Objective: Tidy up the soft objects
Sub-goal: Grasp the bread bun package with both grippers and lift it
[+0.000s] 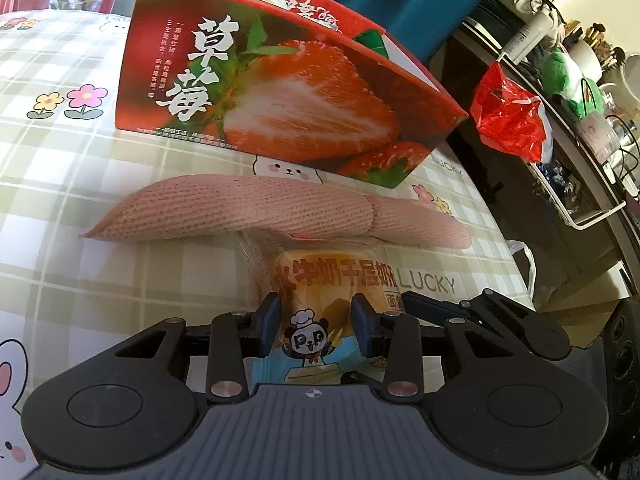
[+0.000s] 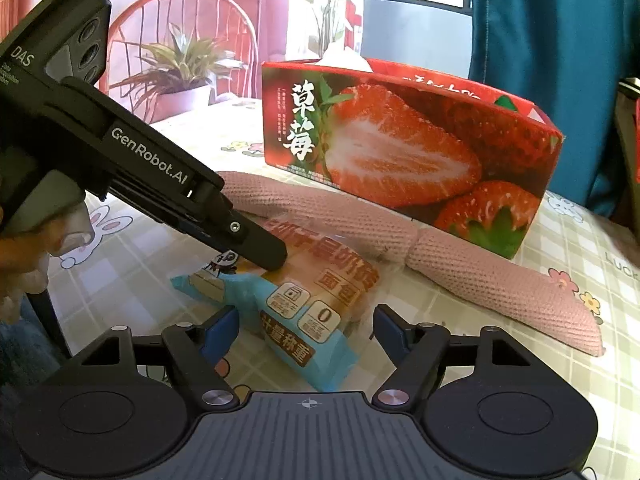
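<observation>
Right now the left gripper (image 1: 316, 326) is clamping its blue pads (image 1: 269, 323) on both sides of the bread packet (image 1: 320, 280), a clear and pale blue wrapper with a panda chef printed on it. That packet is lying on the checked tablecloth (image 1: 60, 200), just in front of the pink knitted cloth (image 1: 248, 208), its far end touching the cloth. The pink knitted cloth is stretching along the base of the strawberry box (image 1: 280, 92), right against it, and white tissue is poking out of the box top. From the right wrist view, the right gripper (image 2: 306, 330) is hovering with its jaws spread wide, one on either side of the packet's near end (image 2: 304, 332) and not touching it.
</observation>
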Available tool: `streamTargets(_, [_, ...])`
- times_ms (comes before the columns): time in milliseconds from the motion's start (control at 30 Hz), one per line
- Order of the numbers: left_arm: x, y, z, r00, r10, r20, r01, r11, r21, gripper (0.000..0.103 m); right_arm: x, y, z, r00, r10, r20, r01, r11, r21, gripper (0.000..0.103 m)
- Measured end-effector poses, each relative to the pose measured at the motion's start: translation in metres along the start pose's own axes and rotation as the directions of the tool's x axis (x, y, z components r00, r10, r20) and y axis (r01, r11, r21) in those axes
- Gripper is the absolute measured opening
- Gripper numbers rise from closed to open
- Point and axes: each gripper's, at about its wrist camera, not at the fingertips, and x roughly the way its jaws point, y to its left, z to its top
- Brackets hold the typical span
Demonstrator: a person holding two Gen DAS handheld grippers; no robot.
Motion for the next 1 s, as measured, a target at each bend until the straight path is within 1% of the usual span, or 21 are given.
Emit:
streamTargets(67, [0.0005, -0.0005, -0.0009, 1.000, 0.000, 0.003, 0.000, 1.000, 0.003, 0.041, -0.0010, -0.0004, -0.0007, 1.000, 0.006, 0.009, -0.006, 1.000, 0.007, 0.069])
streamTargets(267, [0.0010, -0.0003, -0.0022, 1.000, -0.007, 0.008, 0.006, 1.000, 0.014, 0.042, 0.0012, 0.0003, -0.0021, 1.000, 0.024, 0.014, -0.025, 1.000, 0.007, 0.069])
streamTargets(367, [0.0011, -0.0008, -0.0030, 1.000, -0.008, 0.010, 0.008, 1.000, 0.020, 0.044, 0.0020, -0.0002, -0.0038, 0.999, 0.039, 0.020, -0.040, 0.999, 0.016, 0.068])
streamTargets(533, [0.0019, -0.0023, -0.0029, 1.000, -0.004, 0.010, 0.004, 1.000, 0.029, 0.046, 0.0022, -0.0005, -0.0041, 0.998, 0.051, 0.026, -0.052, 0.998, 0.018, 0.062])
streamTargets(733, [0.0009, -0.0012, -0.0037, 1.000, -0.003, 0.017, 0.002, 1.000, 0.025, 0.046, 0.0023, -0.0008, -0.0060, 0.998, 0.051, 0.033, -0.051, 0.999, 0.008, 0.057])
streamTargets(867, [0.0000, -0.0017, -0.0040, 1.000, 0.001, 0.018, -0.002, 1.000, 0.027, 0.046, 0.0031, -0.0001, -0.0086, 0.998, 0.044, 0.043, -0.043, 0.999, -0.009, 0.057])
streamTargets(967, [-0.0017, -0.0044, 0.0007, 1.000, 0.003, -0.002, -0.003, 0.999, 0.035, 0.046, 0.0031, 0.0010, -0.0076, 0.999, 0.038, 0.039, -0.038, 0.999, -0.007, 0.055])
streamTargets(1000, [-0.0021, -0.0051, 0.0027, 1.000, 0.007, -0.007, -0.007, 0.999, 0.036, 0.046, 0.0029, 0.0018, -0.0055, 0.999, 0.034, 0.031, -0.034, 0.999, -0.002, 0.054])
